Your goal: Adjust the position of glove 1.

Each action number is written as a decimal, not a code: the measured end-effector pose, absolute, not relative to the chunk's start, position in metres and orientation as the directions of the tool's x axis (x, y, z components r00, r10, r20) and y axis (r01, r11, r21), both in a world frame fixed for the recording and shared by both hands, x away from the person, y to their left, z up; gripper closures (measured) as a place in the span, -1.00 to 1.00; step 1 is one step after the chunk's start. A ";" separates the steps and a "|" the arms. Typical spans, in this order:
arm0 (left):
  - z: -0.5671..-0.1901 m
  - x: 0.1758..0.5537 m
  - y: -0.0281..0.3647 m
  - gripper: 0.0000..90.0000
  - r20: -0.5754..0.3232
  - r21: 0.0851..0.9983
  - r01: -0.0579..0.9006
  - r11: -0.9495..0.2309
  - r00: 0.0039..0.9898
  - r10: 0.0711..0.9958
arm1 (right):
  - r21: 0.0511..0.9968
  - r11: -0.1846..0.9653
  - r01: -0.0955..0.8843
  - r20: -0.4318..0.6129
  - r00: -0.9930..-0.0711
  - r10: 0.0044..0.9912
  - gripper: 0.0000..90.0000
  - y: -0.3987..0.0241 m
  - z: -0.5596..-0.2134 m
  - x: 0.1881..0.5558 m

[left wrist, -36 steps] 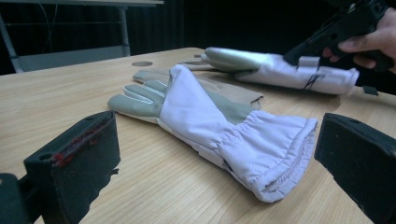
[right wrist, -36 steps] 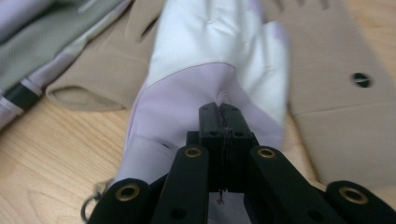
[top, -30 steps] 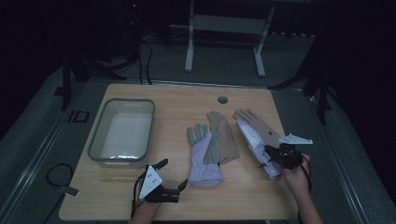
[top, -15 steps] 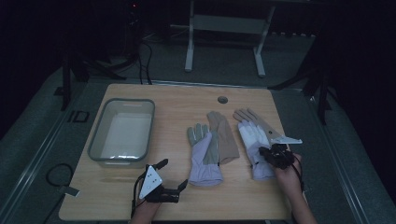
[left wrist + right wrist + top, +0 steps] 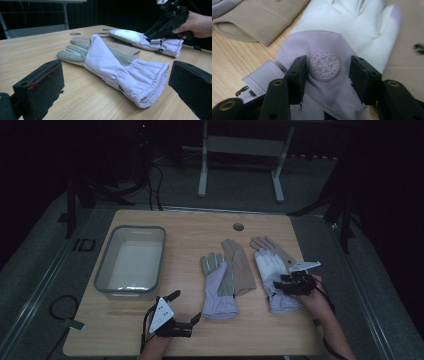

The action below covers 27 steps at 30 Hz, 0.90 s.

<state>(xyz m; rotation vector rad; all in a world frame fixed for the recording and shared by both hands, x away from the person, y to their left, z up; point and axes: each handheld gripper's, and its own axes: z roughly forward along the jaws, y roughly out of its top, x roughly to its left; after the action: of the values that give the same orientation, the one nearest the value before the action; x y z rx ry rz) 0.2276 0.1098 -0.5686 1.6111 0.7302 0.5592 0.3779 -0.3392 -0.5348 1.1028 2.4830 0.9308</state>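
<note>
A white-and-lilac glove (image 5: 272, 280) lies flat at the table's right, partly over a tan glove (image 5: 265, 242). My right gripper (image 5: 284, 286) hovers low over its lilac back. Its jaws have just been opening, and in the right gripper view the gripper (image 5: 328, 65) straddles the round snowflake badge (image 5: 324, 65) without pressing it. A second lilac glove with grey-green fingers (image 5: 217, 287) lies mid-table beside another tan glove (image 5: 239, 267). My left gripper (image 5: 186, 324) rests open near the front edge. In the left gripper view, this gripper (image 5: 116, 82) faces that glove's cuff (image 5: 142, 80).
A clear rectangular bin (image 5: 131, 262) stands on the table's left half. A round cable hole (image 5: 238, 227) sits near the far edge. Bare wood (image 5: 190, 240) lies between the bin and the gloves. The floor around is dark, with stand legs behind.
My right gripper moved left and down onto the white-and-lilac glove, which shifted slightly left and now lies flat. Its jaws went from shut to parted. The left gripper stayed put.
</note>
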 end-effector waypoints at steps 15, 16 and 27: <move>-0.569 0.227 0.110 -1.00 -0.044 0.986 0.148 -0.078 0.682 0.730 | 0.680 0.358 0.640 0.036 -0.516 0.856 0.79 -0.314 -0.499 0.347; -0.569 0.227 0.110 -1.00 -0.044 0.986 0.147 -0.077 0.681 0.731 | 0.692 0.348 0.633 0.025 -0.502 0.864 0.79 -0.314 -0.490 0.345; -0.569 0.227 0.110 -1.00 -0.042 0.987 0.144 -0.077 0.679 0.733 | 0.743 0.299 0.598 0.011 -0.458 0.889 0.79 -0.288 -0.425 0.338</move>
<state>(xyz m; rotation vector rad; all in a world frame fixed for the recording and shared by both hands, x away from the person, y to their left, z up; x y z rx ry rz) 0.2267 0.1096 -0.5687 1.6026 0.7346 0.5680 0.3381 -0.2880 -0.4254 1.3295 2.1683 0.9748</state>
